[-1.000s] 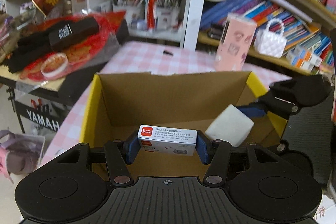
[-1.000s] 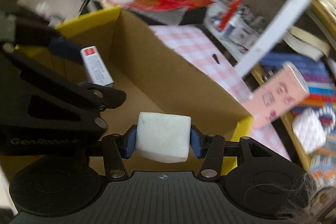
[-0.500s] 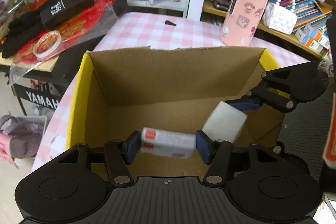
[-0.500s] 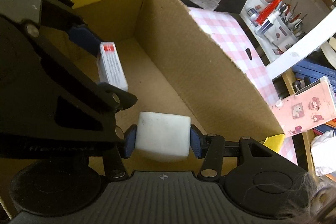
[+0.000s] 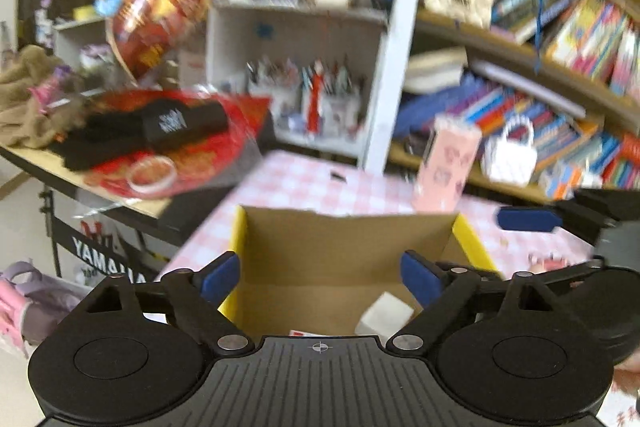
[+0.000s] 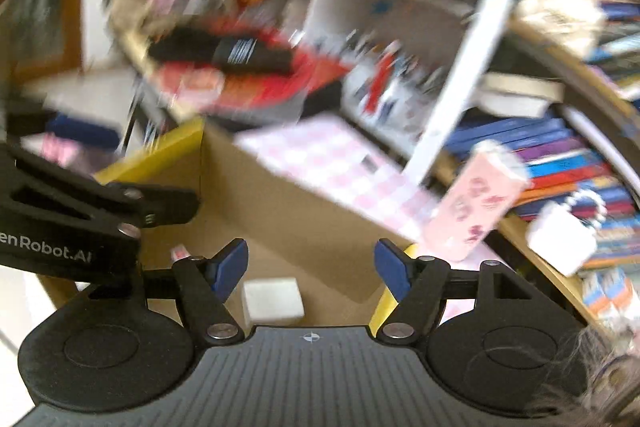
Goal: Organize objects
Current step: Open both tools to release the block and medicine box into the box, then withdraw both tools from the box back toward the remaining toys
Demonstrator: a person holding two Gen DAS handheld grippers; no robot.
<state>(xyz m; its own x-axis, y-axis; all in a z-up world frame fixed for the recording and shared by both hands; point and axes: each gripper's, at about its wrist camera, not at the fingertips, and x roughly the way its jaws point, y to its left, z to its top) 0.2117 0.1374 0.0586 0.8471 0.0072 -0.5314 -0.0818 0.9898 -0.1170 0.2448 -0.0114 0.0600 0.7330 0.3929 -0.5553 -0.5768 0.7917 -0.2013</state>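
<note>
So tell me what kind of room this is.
Probably a cluttered home study or hobby room: packed bookshelves, pen holders in a white cubby, and a checked tablecloth under the cardboard box.

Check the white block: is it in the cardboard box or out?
In: the white block lies on the cardboard box floor, free of both grippers.

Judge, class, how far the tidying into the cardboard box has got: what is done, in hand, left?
Done: the white block and the small labelled box lie inside the cardboard box. In hand: nothing; the left gripper and right gripper are opening, empty. Left: perhaps the pink carton standing on the checked tablecloth.
</note>
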